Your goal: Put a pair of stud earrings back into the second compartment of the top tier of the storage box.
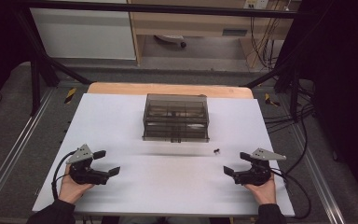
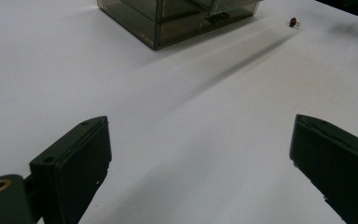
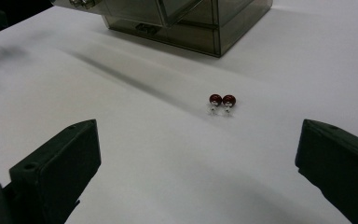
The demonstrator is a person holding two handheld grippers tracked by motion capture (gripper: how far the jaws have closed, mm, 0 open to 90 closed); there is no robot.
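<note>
A smoky clear plastic drawer box (image 1: 175, 117) stands at the middle back of the white table; its corner is also in the left gripper view (image 2: 177, 18) and right gripper view (image 3: 186, 23). A pair of small dark red stud earrings (image 3: 222, 102) lies on the table just right of the box front (image 1: 216, 151), far off in the left gripper view (image 2: 293, 21). My left gripper (image 1: 105, 163) rests open at the near left. My right gripper (image 1: 236, 164) rests open at the near right, a short way from the earrings. Nothing sits between either pair of jaws.
The white table top (image 1: 168, 186) lies on a wooden board (image 1: 168, 88). Cables trail from both grippers toward the near edge. Black frame bars and floor cables surround the table.
</note>
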